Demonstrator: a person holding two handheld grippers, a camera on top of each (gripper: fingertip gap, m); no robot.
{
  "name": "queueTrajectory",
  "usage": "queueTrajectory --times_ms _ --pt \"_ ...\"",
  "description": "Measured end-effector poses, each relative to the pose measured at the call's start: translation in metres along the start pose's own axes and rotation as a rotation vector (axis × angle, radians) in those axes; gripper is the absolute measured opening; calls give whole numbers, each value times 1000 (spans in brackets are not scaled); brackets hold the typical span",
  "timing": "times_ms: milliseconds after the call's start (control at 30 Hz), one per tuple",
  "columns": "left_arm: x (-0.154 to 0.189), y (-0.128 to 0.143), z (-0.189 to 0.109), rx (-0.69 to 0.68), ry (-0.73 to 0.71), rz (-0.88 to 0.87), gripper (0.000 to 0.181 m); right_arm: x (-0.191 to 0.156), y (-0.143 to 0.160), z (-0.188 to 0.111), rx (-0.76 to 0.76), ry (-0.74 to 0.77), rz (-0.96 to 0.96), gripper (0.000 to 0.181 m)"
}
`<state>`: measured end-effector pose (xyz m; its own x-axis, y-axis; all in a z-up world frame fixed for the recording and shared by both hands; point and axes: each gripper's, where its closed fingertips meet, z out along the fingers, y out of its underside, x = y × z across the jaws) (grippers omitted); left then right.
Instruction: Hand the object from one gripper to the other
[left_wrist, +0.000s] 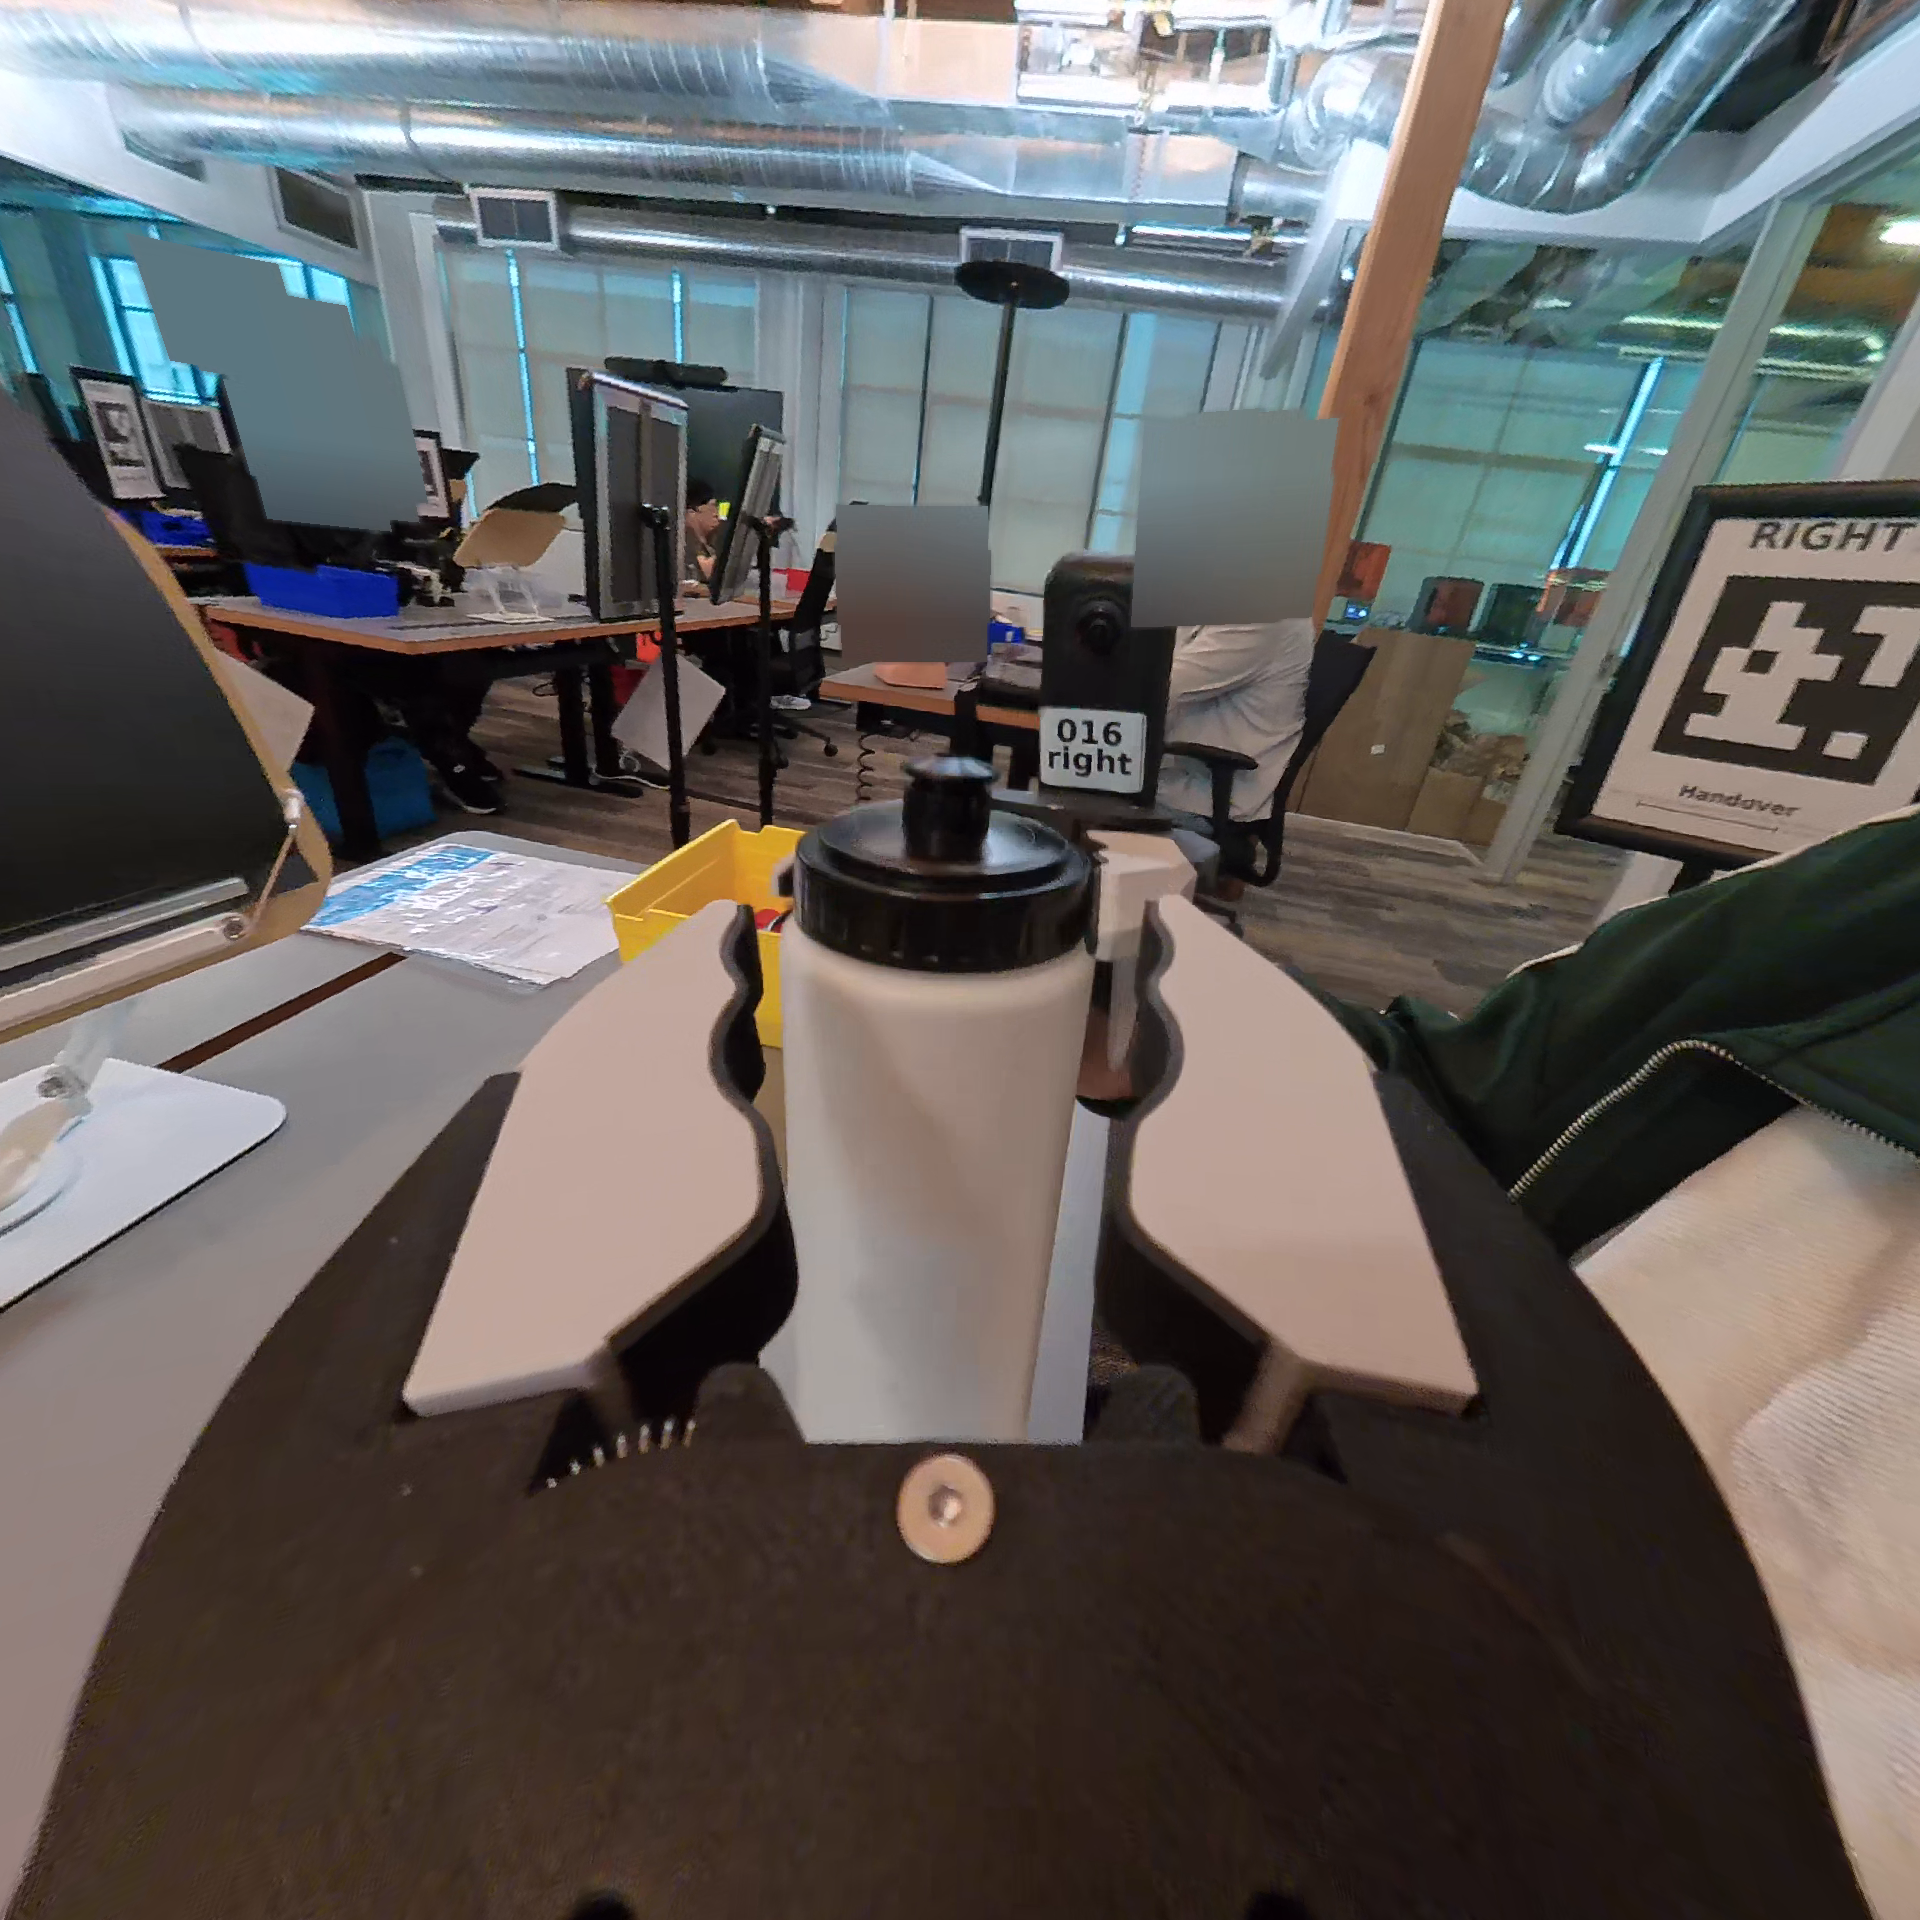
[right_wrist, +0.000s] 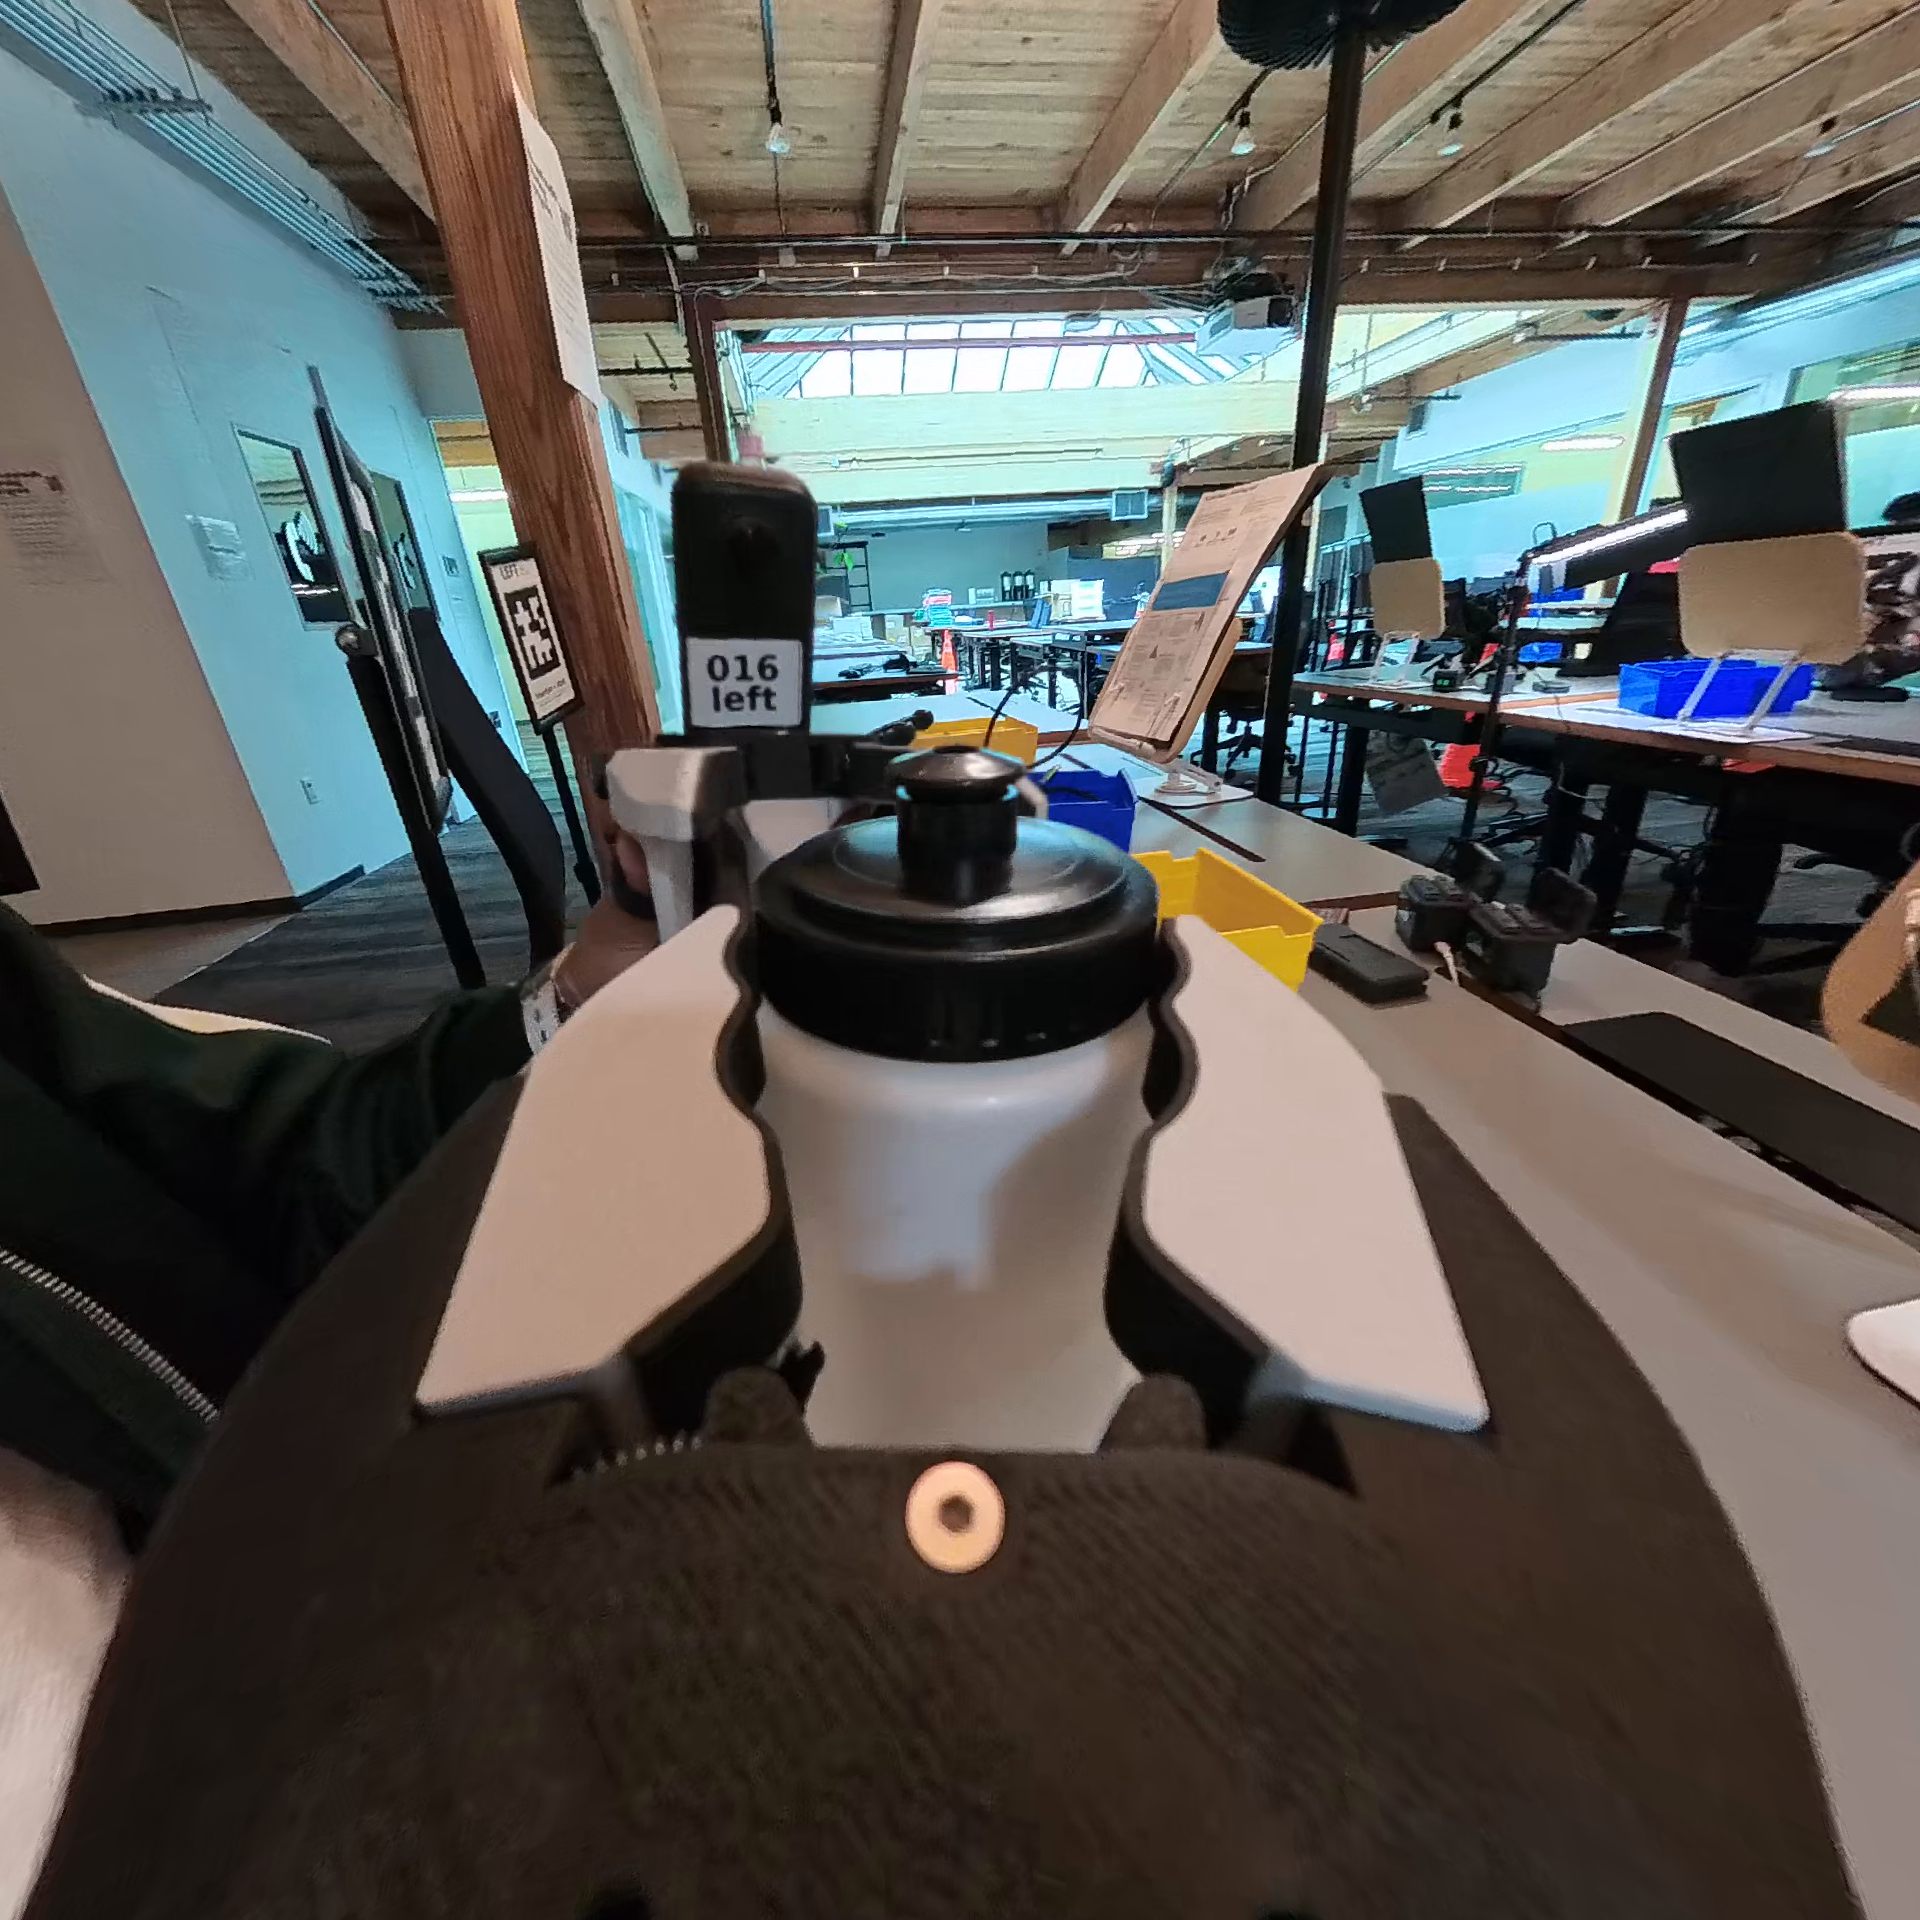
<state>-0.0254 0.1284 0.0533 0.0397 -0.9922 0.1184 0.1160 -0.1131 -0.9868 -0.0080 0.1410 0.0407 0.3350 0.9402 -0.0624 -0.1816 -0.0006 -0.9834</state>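
Observation:
A white bottle (left_wrist: 925, 1143) with a black screw cap and spout stands upright between both grippers above the grey table (left_wrist: 260, 1299). My left gripper (left_wrist: 945, 920) is around it. Its left finger touches the bottle, and a gap shows beside its right finger, so the jaws are open. In the right wrist view the bottle (right_wrist: 951, 1143) sits tight between both fingers, and my right gripper (right_wrist: 951, 930) is shut on it. Each gripper faces the other from the far side of the bottle. The right one's camera body (left_wrist: 1107, 644) and the left one's camera body (right_wrist: 743, 561) show behind the cap.
A yellow bin (left_wrist: 686, 894) and papers (left_wrist: 468, 904) lie behind the bottle, with a monitor stand base (left_wrist: 125, 1153) at the left. A green sleeve (left_wrist: 1662, 1039) fills the right. A yellow bin (right_wrist: 1236, 904), a blue bin (right_wrist: 1091, 805) and black devices (right_wrist: 1486, 925) sit on the table. Less than 4 cm separates the two grippers' tips.

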Motion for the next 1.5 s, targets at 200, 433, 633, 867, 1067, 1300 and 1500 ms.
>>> queueTrajectory --times_ms 200,433,633,867,1067,1300,1500 --pt "0 25 13 -48 56 29 87 3 -10 -7 -5 26 -16 73" --pt "-2 53 30 -120 57 -2 97 -2 -10 -5 -20 16 -6 73" --pt "-1 62 36 -135 73 -45 98 -7 -3 2 -45 5 -11 73" --pt "4 66 37 -147 94 -22 88 -10 0 4 -47 -7 -2 73" --pt "6 67 38 -146 97 6 86 -12 -1 5 -55 -17 -7 73" --pt "6 63 38 -130 83 20 86 -14 -4 5 -51 -25 -21 73" --pt "4 62 37 -125 62 31 86 -10 -11 3 -31 -14 -1 91"
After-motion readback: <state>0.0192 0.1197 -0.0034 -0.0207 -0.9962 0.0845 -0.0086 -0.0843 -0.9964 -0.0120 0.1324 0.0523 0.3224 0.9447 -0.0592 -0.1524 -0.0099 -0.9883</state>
